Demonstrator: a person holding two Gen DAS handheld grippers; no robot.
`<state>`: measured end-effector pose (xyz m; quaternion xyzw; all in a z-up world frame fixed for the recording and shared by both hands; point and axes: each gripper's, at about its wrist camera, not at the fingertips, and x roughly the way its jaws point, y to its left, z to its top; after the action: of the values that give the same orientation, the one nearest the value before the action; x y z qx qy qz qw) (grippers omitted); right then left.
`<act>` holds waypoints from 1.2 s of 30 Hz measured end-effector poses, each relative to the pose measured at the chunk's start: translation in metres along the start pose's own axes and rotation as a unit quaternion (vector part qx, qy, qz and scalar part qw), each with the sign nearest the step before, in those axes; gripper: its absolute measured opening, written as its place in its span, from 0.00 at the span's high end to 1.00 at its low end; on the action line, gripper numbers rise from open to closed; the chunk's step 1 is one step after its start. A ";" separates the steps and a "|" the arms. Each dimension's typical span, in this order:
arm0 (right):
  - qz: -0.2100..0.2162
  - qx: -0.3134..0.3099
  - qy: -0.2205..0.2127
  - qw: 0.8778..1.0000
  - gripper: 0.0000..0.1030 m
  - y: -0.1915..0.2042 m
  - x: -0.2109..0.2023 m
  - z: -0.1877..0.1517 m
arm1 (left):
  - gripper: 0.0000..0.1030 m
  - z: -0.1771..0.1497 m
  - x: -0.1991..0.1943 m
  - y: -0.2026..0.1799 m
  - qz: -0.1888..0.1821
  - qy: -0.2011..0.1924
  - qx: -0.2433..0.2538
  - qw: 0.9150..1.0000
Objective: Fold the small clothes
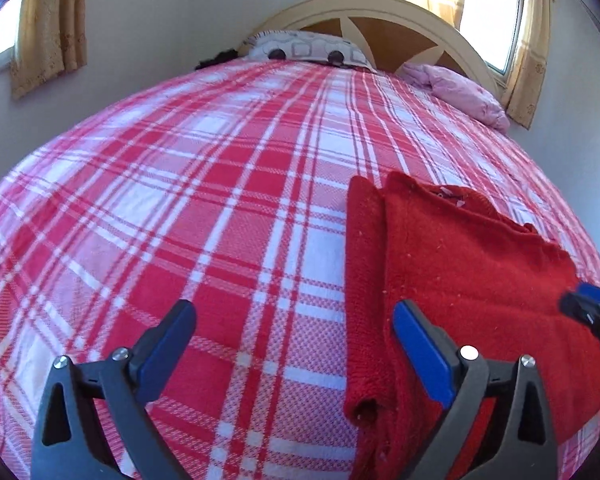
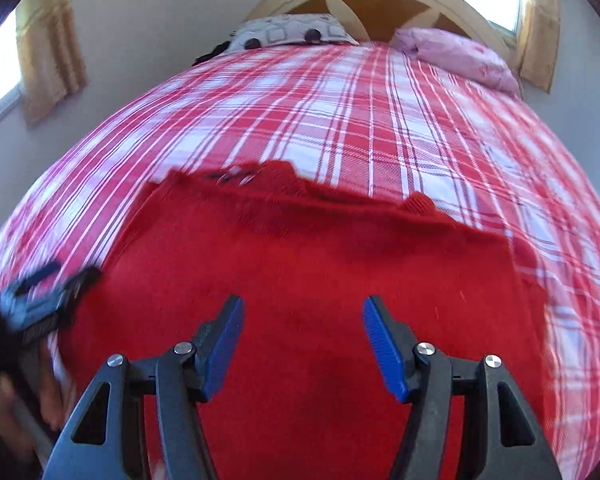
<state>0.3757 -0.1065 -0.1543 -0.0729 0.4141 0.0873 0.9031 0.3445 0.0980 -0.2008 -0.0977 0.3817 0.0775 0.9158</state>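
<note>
On the bed (image 1: pixel 220 200): one red sweater (image 1: pixel 480 260).

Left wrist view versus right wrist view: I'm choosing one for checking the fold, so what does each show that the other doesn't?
Only the left wrist view shows the red sweater's folded-in strip along its left edge, and the right gripper at the frame's edge. Only the right wrist view shows the sweater's full width, blurred, plus the left gripper. Both show the plaid bedspread, the pillows at the headboard, and open fingers holding nothing.
</note>
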 end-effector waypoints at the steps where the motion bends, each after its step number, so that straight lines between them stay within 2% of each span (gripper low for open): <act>1: 0.001 -0.009 -0.006 1.000 0.39 0.005 -0.008 -0.009 | 0.02 -0.001 -0.003 0.001 0.007 -0.006 0.003 1.000; 7: -0.015 -0.094 -0.034 0.995 0.39 0.045 -0.041 -0.064 | 0.00 -0.008 -0.020 0.014 0.039 -0.017 0.017 0.999; 11: -0.025 -0.149 -0.054 0.987 0.39 0.076 -0.046 -0.084 | 0.00 -0.010 -0.018 0.027 0.043 -0.003 0.012 0.999; 17: -0.012 -0.165 -0.057 0.985 0.39 0.106 -0.042 -0.086 | 0.00 -0.014 -0.018 0.031 0.033 0.005 0.012 0.999; 21: -0.013 -0.186 -0.065 0.980 0.39 0.128 -0.036 -0.088 | 0.00 -0.013 -0.009 0.029 0.020 0.029 0.016 0.999; 25: -0.012 -0.197 -0.066 0.978 0.39 0.146 -0.028 -0.087 | 0.00 -0.014 -0.015 0.034 0.007 0.015 0.003 1.000; 30: -0.021 -0.219 -0.076 0.973 0.39 0.163 -0.024 -0.090 | 0.00 -0.014 -0.019 0.049 -0.016 0.003 -0.037 0.999; 36: -0.023 -0.237 -0.073 0.968 0.39 0.177 -0.018 -0.091 | 0.00 -0.013 -0.013 0.066 -0.045 0.014 -0.089 0.995</act>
<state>0.2583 0.0459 -0.2102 -0.2882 0.3131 0.1672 0.8894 0.3121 0.1584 -0.2084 -0.1974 0.3809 0.0685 0.9007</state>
